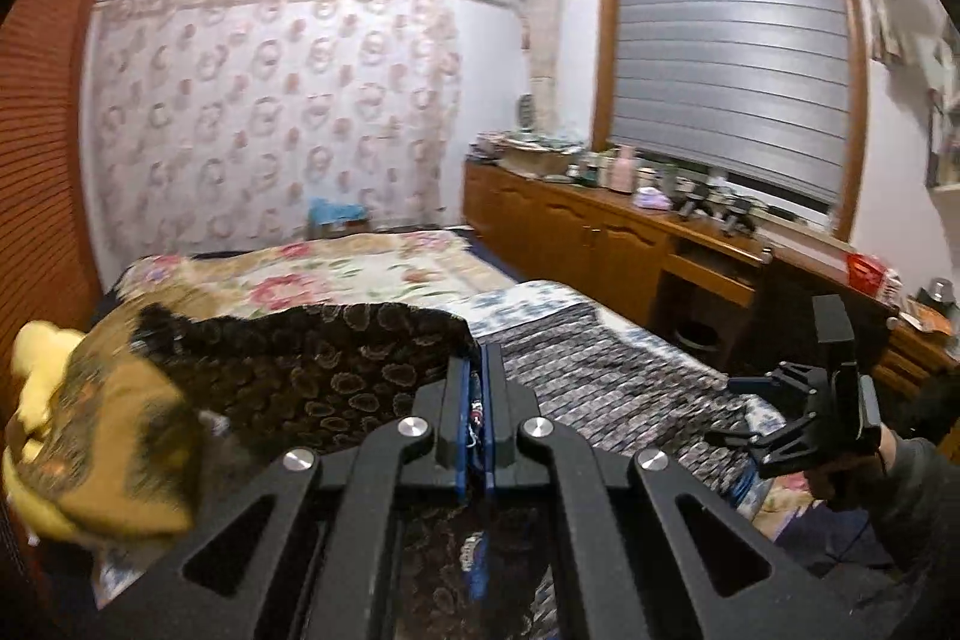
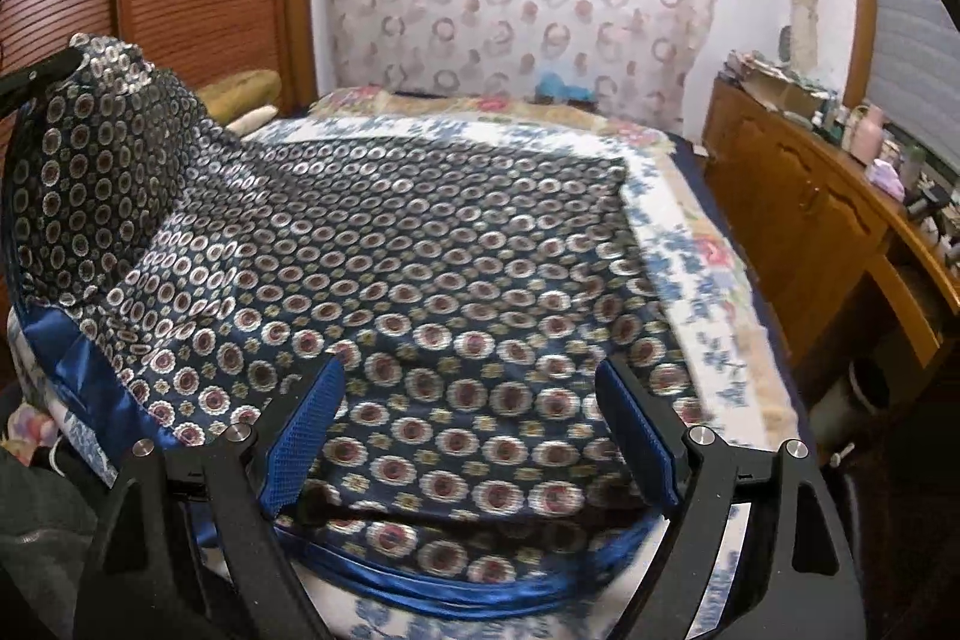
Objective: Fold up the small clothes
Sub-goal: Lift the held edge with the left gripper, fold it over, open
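- We see the left hand-held gripper [image 1: 475, 418] clenched on a corner of the patterned garment [image 2: 420, 268], lifting that corner clear of the bed [image 2: 702, 280] while the rest of the cloth lies spread across the floral bedspread.
- Our right hand-held gripper [image 2: 468, 430] hovers released, its blue pads [image 2: 306, 436] wide apart, just above the garment's near hem with the blue satin trim [image 2: 456, 574].
- The cloth stretches away from the right gripper toward the headboard end, its long axis running roughly along the bed; the raised corner stands to that gripper's left.
- We judge the right gripper the nearer one to the loose near edge, so the coming pinch likely falls there, straight below its fingers.
- Open bedspread shows beyond the garment's far and right edges, giving room to carry a fold forward; the wooden cabinet [image 2: 798, 220] runs along the bed's right side, well apart.
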{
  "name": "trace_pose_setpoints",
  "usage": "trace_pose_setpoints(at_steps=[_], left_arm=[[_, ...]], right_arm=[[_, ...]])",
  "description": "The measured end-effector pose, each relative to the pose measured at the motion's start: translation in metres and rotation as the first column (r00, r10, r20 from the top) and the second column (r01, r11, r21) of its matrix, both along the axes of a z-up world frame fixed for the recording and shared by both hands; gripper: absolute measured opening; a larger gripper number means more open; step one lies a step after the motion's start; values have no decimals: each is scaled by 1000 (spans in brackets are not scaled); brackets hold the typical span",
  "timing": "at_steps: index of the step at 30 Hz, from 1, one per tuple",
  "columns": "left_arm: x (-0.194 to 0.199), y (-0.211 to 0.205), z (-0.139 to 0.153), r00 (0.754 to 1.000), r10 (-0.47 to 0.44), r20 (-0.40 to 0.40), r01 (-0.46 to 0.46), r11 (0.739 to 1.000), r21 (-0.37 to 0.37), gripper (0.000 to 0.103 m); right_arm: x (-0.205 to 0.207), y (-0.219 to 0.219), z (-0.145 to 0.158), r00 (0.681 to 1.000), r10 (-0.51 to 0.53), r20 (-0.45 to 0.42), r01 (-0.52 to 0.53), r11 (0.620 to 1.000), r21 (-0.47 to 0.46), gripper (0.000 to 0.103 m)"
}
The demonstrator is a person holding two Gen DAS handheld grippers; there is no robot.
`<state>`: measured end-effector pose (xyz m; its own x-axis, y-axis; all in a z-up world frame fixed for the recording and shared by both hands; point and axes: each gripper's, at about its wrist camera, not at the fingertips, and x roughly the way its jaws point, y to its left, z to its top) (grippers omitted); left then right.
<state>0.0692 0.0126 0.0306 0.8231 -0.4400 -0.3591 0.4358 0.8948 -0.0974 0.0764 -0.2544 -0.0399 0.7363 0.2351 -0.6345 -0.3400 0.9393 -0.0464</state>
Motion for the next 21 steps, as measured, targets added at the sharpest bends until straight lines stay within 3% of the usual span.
trace_pose_setpoints(at_steps=[7,14,18,21], left_arm=[[22,-62,22,990,-141,11,140,990,29,0],[45,-120,21,961,-267,-65,272,960,73,1],[55,-132,3,960,-243,-137,258,960,111,8],[55,-128,-8,955,-239,-174,261,958,118,26]], right_arm=[[-6,-26,5,999,-50,12,50,999,14,87],[-11,-48,8,996,-93,18,92,995,31,87],[-11,-59,6,994,-112,8,111,993,46,87],[-10,-63,5,993,-116,2,115,992,47,87]])
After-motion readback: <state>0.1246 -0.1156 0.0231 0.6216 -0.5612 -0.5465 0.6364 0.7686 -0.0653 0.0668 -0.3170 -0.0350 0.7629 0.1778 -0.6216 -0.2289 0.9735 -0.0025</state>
